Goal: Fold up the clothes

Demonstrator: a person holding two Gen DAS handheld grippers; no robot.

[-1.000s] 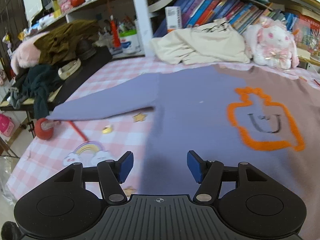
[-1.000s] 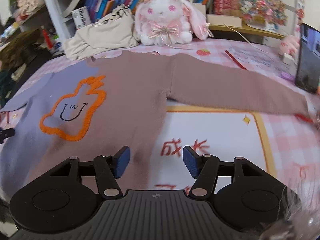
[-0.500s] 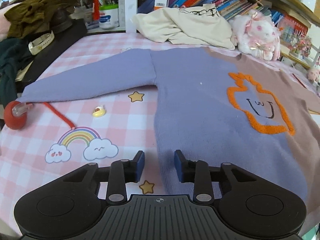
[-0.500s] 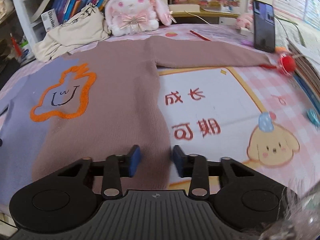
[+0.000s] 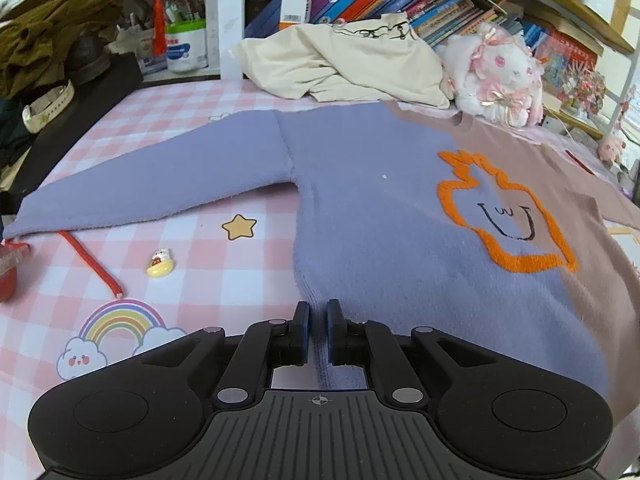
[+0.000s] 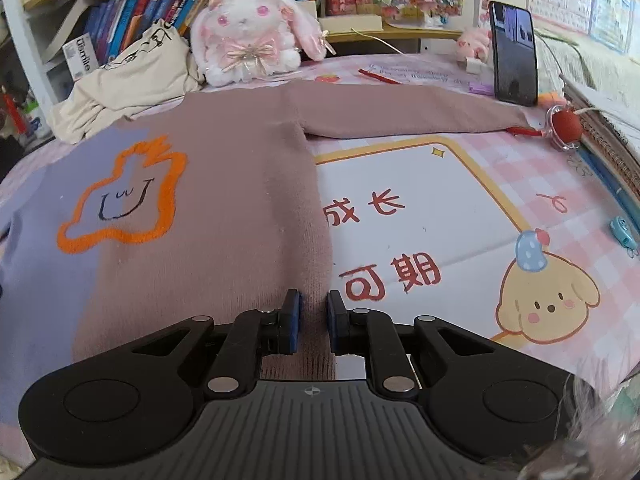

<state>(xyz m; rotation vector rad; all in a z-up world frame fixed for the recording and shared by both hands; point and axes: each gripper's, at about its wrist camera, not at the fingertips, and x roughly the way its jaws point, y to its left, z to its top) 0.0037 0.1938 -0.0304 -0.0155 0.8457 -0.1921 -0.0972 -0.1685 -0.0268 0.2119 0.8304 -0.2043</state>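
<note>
A two-tone sweater lies flat on the pink checked table cover, front up and sleeves spread. Its purple half (image 5: 372, 216) fills the left wrist view and its brown half (image 6: 232, 208) the right wrist view, with an orange outlined face in the middle. My left gripper (image 5: 318, 320) is shut on the purple side's edge near the bottom hem. My right gripper (image 6: 314, 312) is closing its jaws on the brown side's edge near the hem, and the fabric fills the gap between the blue pads.
A cream garment (image 5: 344, 68) and a white plush rabbit (image 6: 248, 48) lie at the back by the bookshelf. A red pencil (image 5: 92, 264) and small yellow toy (image 5: 161, 266) sit left of the sweater. A phone (image 6: 514, 56) and red ball (image 6: 566, 126) stand by the right sleeve.
Both grippers dropped toward the sweater's bottom corners and tilted downward. Their jaws went from wide open to closed on the fabric edges. The sweater has not shifted.
</note>
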